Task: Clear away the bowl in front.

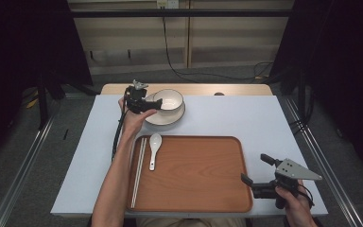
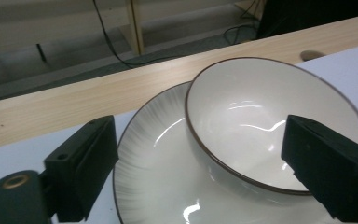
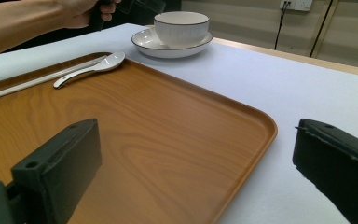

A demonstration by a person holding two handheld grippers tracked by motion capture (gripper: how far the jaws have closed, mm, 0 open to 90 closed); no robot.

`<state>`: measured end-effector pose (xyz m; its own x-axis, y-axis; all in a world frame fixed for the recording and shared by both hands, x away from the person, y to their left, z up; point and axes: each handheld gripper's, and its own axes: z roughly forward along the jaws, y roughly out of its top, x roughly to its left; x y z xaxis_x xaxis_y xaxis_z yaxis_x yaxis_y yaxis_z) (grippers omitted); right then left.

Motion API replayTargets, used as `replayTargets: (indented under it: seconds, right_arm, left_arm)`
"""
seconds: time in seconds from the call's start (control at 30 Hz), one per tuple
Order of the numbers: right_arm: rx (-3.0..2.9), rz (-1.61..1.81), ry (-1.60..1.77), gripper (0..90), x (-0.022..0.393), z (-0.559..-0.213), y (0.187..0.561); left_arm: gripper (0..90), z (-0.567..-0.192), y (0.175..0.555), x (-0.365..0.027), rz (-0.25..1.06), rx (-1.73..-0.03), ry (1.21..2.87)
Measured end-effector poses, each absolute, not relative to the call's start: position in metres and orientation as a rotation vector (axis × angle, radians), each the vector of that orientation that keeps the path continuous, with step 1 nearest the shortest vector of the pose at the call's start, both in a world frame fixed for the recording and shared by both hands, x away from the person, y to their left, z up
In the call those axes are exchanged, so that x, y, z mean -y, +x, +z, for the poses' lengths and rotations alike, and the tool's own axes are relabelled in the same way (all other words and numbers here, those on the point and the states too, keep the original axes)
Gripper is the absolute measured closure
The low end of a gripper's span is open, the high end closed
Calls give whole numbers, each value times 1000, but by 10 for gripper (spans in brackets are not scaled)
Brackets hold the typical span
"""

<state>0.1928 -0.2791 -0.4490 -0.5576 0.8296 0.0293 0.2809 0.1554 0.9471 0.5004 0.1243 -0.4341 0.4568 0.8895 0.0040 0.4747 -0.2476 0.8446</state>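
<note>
a: white-topped table w/ a pale wood strip at the far edge, grey floor and cables behind. what's on it?

b: wooden tray near the front – chopsticks along its left side, white spoon just beside them, bowl end pointing away.

a: and the bowl?

b: white bowl w/ a dark rim sits on a white plate, beyond the tray's far left corner, near the wood strip. bowl sits off-centre on the plate, toward the right in the left gripper view.

a: left gripper?

b: left gripper is right at the bowl – jaws wide, one out over the plate's left part, the other over the bowl's near-right rim. can't see either pad pressing on anything, so no grip.

a: right one?

b: right gripper is at the tray's front right corner, well apart from the bowl. jaws wide, one over the tray wood, one over the white top, nothing held.
</note>
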Motion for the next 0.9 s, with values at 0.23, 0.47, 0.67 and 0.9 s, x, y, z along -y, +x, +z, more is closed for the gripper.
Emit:
replayTargets:
  seconds: [0.23,0.47,0.67,0.9]
  right_arm:
    - [-1931,1408,1062,7,280,-450,194]
    - [-1930,1412,1060,7,280,-450,194]
    - [-1931,1418,1064,7,280,-450,194]
    - [-1935,1414,1059,7,279,-450,194]
  left_arm:
    - [185,-439,512,-122,552,-1207,1884]
    - [254,-443,518,-119,583,-1294,1966]
    - [362,-439,520,-118,558,-1289,2023]
    - [471,-440,521,-121,505,-1311,2080]
